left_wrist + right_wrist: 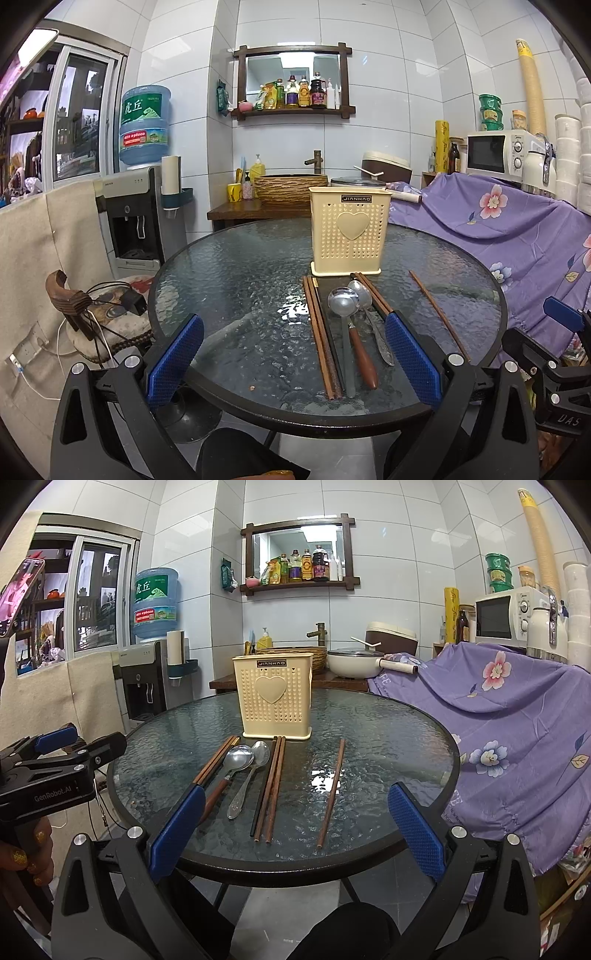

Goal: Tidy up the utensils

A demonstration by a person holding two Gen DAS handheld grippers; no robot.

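A round glass table (388, 738) stood in a small kitchen. A cream holder (275, 696) with little holes and a heart on its front stood upright near the far middle of the table. No tool showed above its rim.

The tools lay flat on the glass just in front of the holder, with their long sides pointing toward the person. From the right camera, a pair of brown chopsticks (218, 762) lay on the left. Next to them was a big spoon (238, 758) with a brown handle. A smaller metal spoon (255, 766) lay just beside it, and their bowls were touching or nearly so. Then came a bunch of dark and brown chopsticks (271, 786) lying close together. One lone chopstick (332, 792) lay apart on the right.

The right gripper (295, 825) was wide open and held nothing. It hung over the near edge of the table. The left gripper (293, 356) was wide open too, and it also held nothing. The big spoon (343, 302) and the left pair (319, 332) showed between its blue fingers (177, 362).

A purple cloth (517, 720) with flowers lay to the right of the table.
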